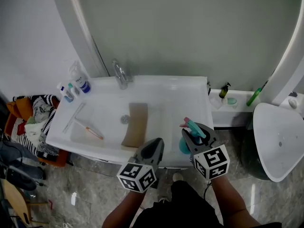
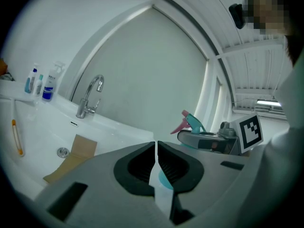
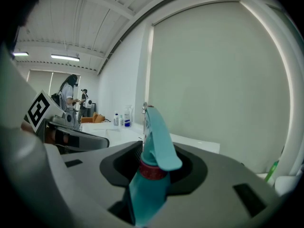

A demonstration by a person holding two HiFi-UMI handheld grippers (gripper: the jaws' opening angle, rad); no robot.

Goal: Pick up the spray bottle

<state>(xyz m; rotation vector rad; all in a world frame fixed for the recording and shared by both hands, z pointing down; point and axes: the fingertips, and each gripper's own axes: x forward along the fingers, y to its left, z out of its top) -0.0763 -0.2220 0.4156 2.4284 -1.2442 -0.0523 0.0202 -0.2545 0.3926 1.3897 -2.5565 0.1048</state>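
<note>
The right gripper [image 1: 189, 136] clamps the spray bottle [image 1: 194, 127] over the sink's [image 1: 180, 84] 5 o'clock corner, with the left gripper [image 1: 154, 147] at 6, jaws together and empty, the faucet [image 1: 121, 74] at 12 and small bottles [image 1: 76, 85] at 10.

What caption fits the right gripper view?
Right hand-held gripper grips the teal spray bottle at its neck, sink counter behind.
</note>
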